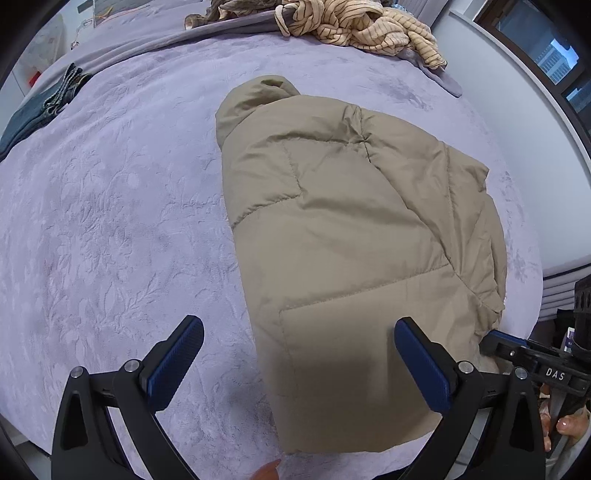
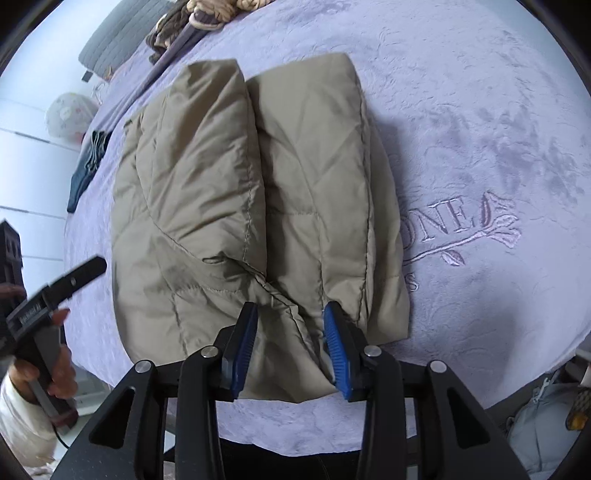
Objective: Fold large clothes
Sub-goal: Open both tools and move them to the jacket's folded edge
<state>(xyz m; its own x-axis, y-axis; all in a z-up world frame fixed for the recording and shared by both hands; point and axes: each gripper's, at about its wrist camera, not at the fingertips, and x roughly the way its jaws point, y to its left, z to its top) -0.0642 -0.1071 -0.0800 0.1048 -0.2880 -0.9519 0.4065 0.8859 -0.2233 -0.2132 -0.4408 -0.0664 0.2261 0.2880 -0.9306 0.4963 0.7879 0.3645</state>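
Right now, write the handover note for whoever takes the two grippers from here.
Left gripper: wide open, holding nothing, over the near edge of the khaki quilted puffer jacket.
Right gripper: jaws straddle a bunched fold at the jacket's near hem; whether the pads press on it is unclear.
Jacket: on the lilac embossed bedspread, both sides folded in, meeting along the middle, hood at the far end.
Elsewhere on the bed: dark denim jeans at the left edge, and a crumpled tan striped garment at the far end.
Done: side folds.
Left: probably the lengthwise fold, then the other clothes.
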